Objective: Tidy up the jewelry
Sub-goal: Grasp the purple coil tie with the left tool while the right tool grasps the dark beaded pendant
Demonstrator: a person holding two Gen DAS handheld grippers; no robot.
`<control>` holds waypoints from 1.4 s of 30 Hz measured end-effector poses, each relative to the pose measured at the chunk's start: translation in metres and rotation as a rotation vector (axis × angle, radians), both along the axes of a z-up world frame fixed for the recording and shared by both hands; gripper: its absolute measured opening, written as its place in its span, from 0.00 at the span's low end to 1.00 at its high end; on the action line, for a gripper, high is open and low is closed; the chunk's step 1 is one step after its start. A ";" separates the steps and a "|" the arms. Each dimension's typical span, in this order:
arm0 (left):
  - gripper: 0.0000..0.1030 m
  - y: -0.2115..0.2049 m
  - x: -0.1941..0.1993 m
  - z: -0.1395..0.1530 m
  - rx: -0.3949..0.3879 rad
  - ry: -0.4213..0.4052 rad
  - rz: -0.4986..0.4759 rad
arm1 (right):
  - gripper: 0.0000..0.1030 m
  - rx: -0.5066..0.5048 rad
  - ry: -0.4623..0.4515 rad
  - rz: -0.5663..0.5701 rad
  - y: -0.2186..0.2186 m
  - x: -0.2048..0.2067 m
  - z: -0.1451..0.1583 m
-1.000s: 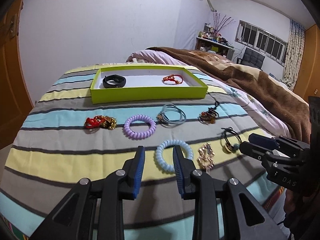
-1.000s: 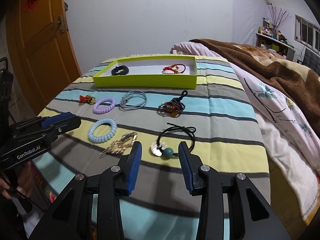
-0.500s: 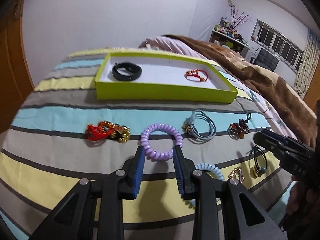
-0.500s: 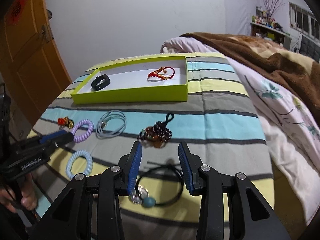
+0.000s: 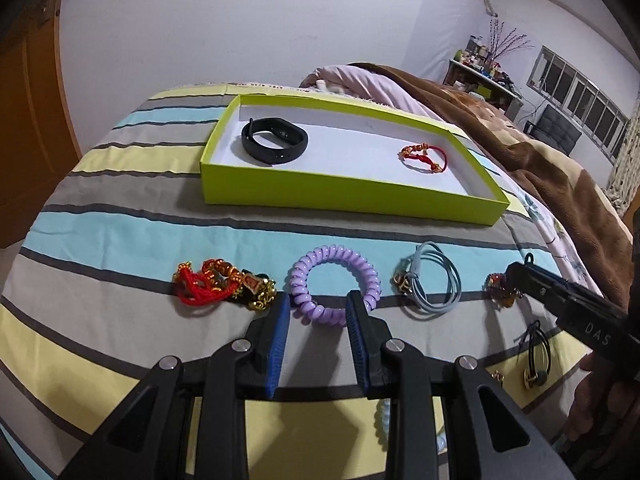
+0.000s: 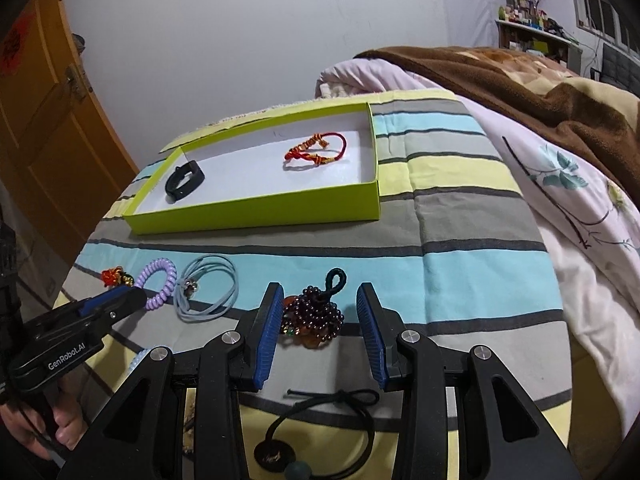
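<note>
A lime-green box (image 5: pixel 344 198) (image 6: pixel 256 212) on the striped bedspread holds a black band (image 5: pixel 275 140) (image 6: pixel 185 180) and a red cord bracelet (image 5: pixel 423 157) (image 6: pixel 316 151). In front lie a red-gold bracelet (image 5: pixel 222 286), a purple coil hair tie (image 5: pixel 334 284) (image 6: pixel 158 284), a grey-blue cord loop (image 5: pixel 432 280) (image 6: pixel 208 288) and a dark bead bracelet (image 6: pixel 316 316). My left gripper (image 5: pixel 318 308) is open, its tips at the purple tie's near edge. My right gripper (image 6: pixel 320 308) is open, its tips on either side of the bead bracelet.
A black hair tie with a charm (image 6: pixel 320 424) (image 5: pixel 534 356) and a pale blue coil tie (image 5: pixel 386 412) lie nearer me. A brown blanket (image 6: pixel 520 84) and a floral sheet (image 6: pixel 580 200) cover the bed to the right. A wooden door (image 6: pixel 44 120) is at the left.
Both grippers have moved forward toward the box: the left from the pale blue coil tie to the purple one, the right from the black hair tie to the bead bracelet. Both stayed open.
</note>
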State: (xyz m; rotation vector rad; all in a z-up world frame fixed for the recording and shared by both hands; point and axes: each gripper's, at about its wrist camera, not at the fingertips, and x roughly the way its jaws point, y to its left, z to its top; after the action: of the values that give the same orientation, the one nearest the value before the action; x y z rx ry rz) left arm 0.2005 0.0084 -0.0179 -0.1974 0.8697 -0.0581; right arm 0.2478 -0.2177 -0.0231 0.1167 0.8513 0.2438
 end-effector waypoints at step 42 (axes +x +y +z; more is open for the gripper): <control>0.10 -0.014 0.022 -0.001 0.100 0.012 -0.055 | 0.15 -0.001 -0.063 0.027 -0.005 -0.029 0.016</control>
State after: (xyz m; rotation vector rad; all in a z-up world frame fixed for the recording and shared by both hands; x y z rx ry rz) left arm 0.2225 -0.0058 -0.0193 -0.0803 0.8876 -0.0646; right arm 0.2188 -0.2223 -0.0072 0.0959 0.7907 0.2709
